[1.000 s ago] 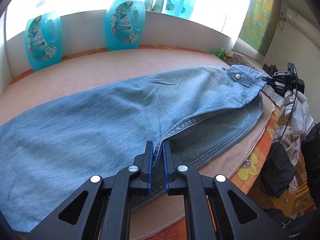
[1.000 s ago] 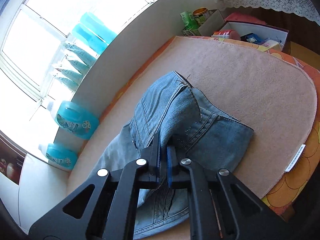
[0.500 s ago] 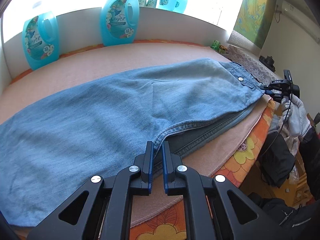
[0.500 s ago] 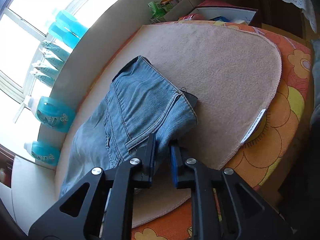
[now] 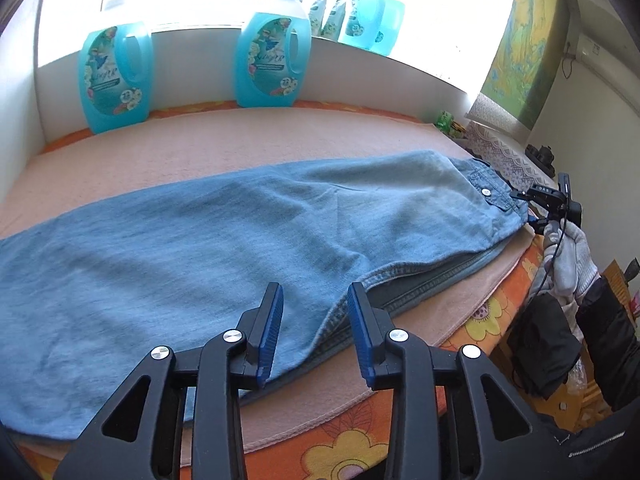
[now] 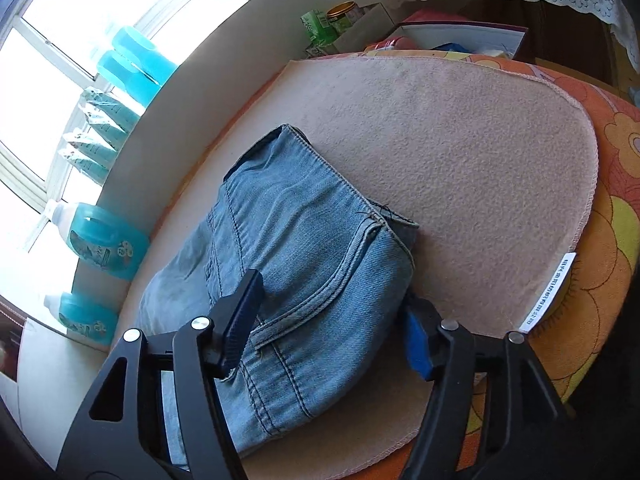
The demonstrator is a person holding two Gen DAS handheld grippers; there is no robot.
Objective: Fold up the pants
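Jeans [image 5: 248,236], one pair in pale blue denim, lie folded lengthwise, leg over leg, along the pinkish mat [image 5: 224,144], waistband button up. Two detergent jugs [image 5: 274,66] stand behind on the mat's far edge. Left gripper [image 5: 315,330] and right gripper [image 6: 332,332] both hang spread wide over the denim, holding nothing.

A white tag [image 6: 549,290] sewn to the edge of the pink mat [image 6: 460,168] carried a line of black characters, too small to read. The blue detergent bottles [image 5: 273,65] bore floral labels with a script brand name that could not be made out. The far gripper [image 5: 545,205], seen from the left wrist camera, showed small white letters, illegible.
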